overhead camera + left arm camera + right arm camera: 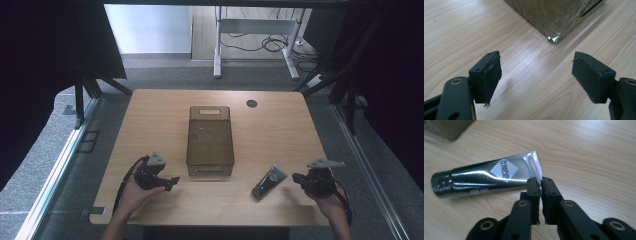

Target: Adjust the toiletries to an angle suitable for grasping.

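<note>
An approach is judged underway: the right gripper [541, 185], jaws pressed together, is aimed at the black tube [481, 178]; reopening seems needed. The left gripper [536, 75] is held wide beside the bin [210, 140].

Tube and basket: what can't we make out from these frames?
- Tube, right gripper view: the diamond label's characters are too small to read; the shut right tool covers part of its crimped end.
- Tube, high view: too small for any label detail.
- Basket, left gripper view: cut off by the top edge, just a corner beyond the open left tool.
- Basket, high view: contents unclear through the tinted mesh.
</note>
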`<action>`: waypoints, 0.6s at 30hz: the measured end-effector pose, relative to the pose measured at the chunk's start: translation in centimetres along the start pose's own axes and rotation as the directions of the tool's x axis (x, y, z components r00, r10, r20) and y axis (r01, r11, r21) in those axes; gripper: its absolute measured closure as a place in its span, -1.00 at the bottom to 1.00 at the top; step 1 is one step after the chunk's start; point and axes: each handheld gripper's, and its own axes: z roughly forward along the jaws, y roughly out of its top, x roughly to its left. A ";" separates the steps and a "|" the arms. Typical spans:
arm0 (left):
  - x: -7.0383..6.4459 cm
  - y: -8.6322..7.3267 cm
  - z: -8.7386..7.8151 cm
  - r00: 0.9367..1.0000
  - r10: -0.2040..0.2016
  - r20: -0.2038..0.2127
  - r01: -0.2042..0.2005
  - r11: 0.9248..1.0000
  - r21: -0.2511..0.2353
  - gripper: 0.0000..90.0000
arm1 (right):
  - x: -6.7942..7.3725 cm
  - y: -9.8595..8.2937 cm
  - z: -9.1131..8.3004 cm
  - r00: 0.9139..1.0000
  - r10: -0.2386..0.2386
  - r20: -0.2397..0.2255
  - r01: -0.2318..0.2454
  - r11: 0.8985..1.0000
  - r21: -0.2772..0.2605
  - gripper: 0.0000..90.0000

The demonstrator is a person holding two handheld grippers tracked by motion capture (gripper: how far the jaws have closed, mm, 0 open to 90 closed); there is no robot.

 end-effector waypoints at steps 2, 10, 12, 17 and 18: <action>0.0 -0.1 -0.3 1.000 -0.006 -0.003 0.006 1.000 -0.009 -0.47 | 0.3 0.8 -0.2 0.999 -0.030 -0.019 0.030 0.999 0.037 1.00; 0.2 -0.4 -0.2 1.000 -0.017 -0.005 0.017 1.000 -0.005 -0.46 | 2.5 1.8 0.6 0.981 -0.131 -0.145 0.160 0.964 0.212 1.00; 0.3 -0.4 -0.2 1.000 -0.018 -0.001 0.018 1.000 -0.004 -0.46 | 3.2 2.0 0.7 0.976 -0.148 -0.161 0.183 0.954 0.237 1.00; 0.3 -0.3 -0.3 1.000 -0.016 0.004 0.016 1.000 -0.012 -0.46 | 5.0 2.4 1.0 0.961 -0.176 -0.215 0.230 0.937 0.263 1.00; 0.3 -0.2 -0.4 1.000 -0.015 0.005 0.015 1.000 -0.015 -0.46 | 5.5 2.4 1.2 0.956 -0.183 -0.231 0.244 0.931 0.272 1.00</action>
